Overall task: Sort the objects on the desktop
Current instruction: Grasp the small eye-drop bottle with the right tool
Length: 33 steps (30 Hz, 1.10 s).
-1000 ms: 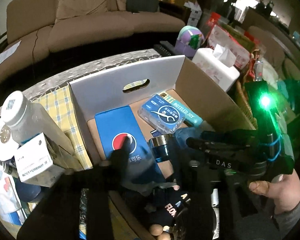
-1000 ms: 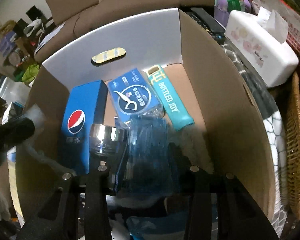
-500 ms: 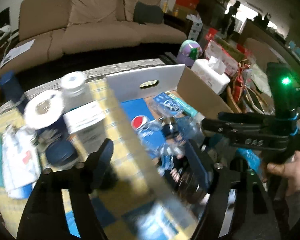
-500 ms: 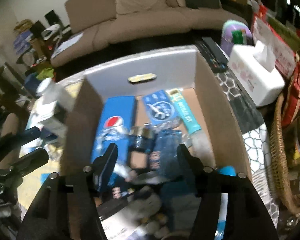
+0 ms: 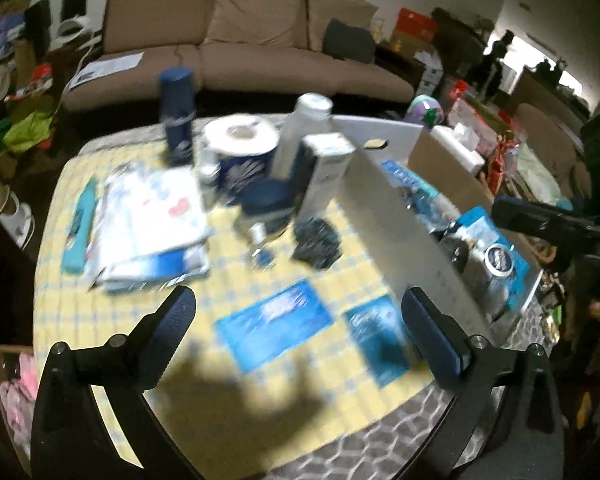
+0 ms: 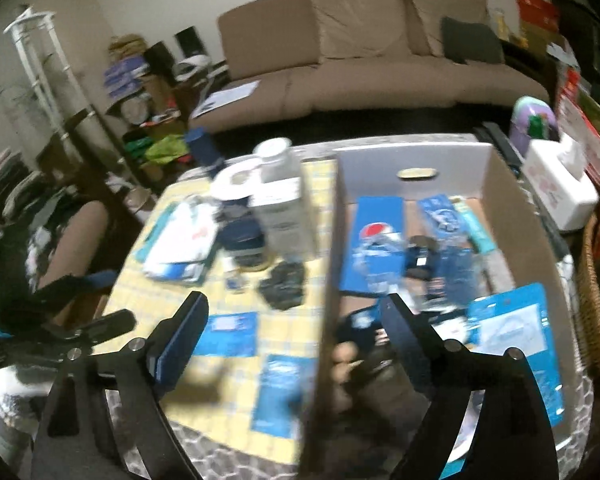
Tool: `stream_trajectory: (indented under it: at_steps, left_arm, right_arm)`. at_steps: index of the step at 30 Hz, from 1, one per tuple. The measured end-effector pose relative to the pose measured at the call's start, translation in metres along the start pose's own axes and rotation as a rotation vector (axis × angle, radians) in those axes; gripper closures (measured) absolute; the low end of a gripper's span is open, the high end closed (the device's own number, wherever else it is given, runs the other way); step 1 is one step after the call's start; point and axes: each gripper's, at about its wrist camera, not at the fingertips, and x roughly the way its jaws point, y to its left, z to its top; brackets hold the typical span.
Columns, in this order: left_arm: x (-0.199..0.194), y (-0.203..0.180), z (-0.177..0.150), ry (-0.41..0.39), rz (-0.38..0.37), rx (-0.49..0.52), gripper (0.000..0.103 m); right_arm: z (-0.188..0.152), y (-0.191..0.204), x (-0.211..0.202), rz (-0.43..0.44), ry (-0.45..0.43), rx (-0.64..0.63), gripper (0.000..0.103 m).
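Right now my left gripper (image 5: 298, 310) is opening wide with nothing between its jaws, above the yellow checked cloth (image 5: 132, 312); my right gripper (image 6: 294, 314) is opening too, empty, astride the near wall of the cardboard box (image 6: 512, 216), where the Pepsi box (image 6: 374, 248) lies

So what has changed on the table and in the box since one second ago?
Both tools, left tool and right tool, pulled up and back out of the cardboard box; their jaws are opening, nothing between them. The clear blue bottle lies released in the box. Table items stayed.
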Motion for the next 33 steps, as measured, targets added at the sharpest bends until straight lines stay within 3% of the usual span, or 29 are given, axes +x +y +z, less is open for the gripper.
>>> stream_trajectory:
  at_steps: [6,13,23,33]
  left_arm:
    - [-0.008,0.039,-0.038,0.022,0.003,-0.061,0.000]
    - [-0.002,0.075,-0.062,0.034,0.027,-0.081,0.000]
    - [0.027,0.123,-0.068,0.038,0.059,-0.094,0.000]
    - [0.053,0.139,-0.065,0.034,0.038,-0.140,0.000]
  right_arm:
    - [-0.019,0.056,0.020,0.034,0.017,-0.070,0.013]
    - [-0.032,0.090,0.087,0.038,0.070,-0.091,0.013]
    - [-0.025,0.092,0.193,-0.049,0.109,-0.120,0.014]
    - [-0.015,0.083,0.241,-0.086,0.118,-0.109,0.028]
